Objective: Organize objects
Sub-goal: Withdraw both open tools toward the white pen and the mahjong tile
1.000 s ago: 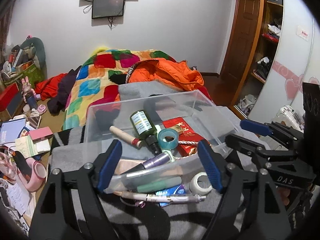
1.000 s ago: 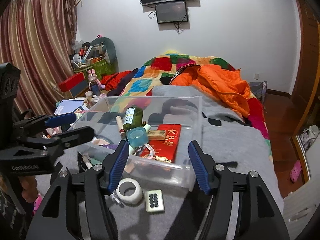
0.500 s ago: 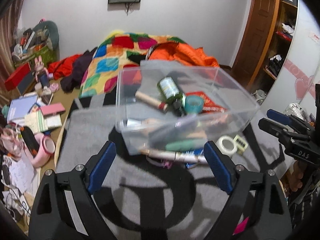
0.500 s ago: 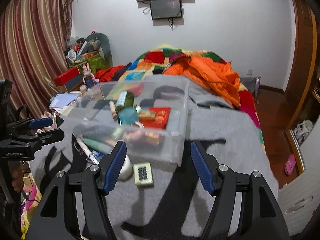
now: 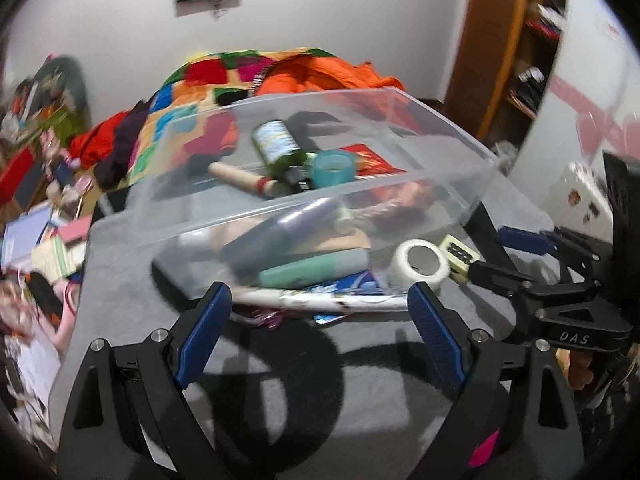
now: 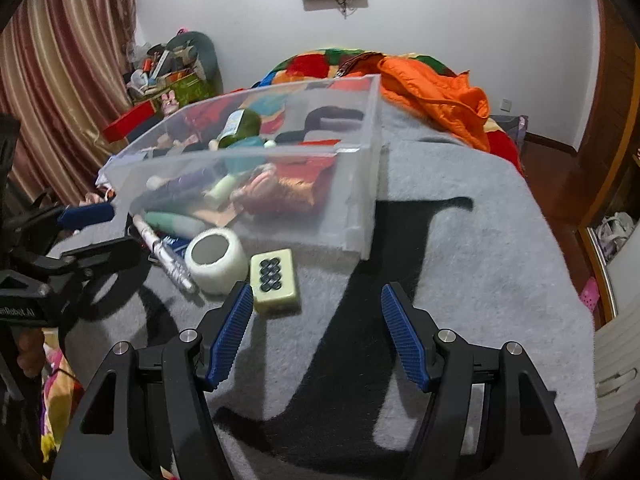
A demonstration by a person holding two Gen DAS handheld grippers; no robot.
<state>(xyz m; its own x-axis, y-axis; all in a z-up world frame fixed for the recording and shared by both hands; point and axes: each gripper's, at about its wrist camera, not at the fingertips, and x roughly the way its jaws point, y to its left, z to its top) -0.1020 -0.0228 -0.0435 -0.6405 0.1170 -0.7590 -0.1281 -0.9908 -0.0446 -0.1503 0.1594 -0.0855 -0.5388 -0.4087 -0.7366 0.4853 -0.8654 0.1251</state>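
On a grey blanket (image 6: 460,240) spread over the bed, we hold 2 grippers before a clear plastic bin (image 6: 360,184) already loaded with a green bottle (image 5: 276,146), a teal tape ring (image 5: 333,167) and a red packet (image 5: 370,160). Several things are not yet in it: a white tape roll (image 6: 216,260), a cream mahjong tile (image 6: 275,280) and a long white pen (image 5: 324,300), all lying just outside the bin's near wall.

The right gripper (image 6: 316,336) has its jaws spread wide, holding nothing; the tile lies just ahead of its left finger, slightly left of centre, with its long axis pointing roughly away from us toward the bin. The left gripper (image 5: 320,332) is likewise spread and empty; the pen lies straight ahead of it, crosswise to the fingers, with the tape roll off to its right.

We judge the right gripper nearer to the tile and roll, the left nearer to the pen. For the tile, the coming move likely calls for a small shift left so that the jaws close across its short sides.

Readable writing is scarce: "DAS" on the right gripper's body as seen from the left camera, part of "Robot.AI" on the left gripper's body as seen from the right. The tile face shows 8 dark dots in 2 columns. The bottle's label is too blurred to read.
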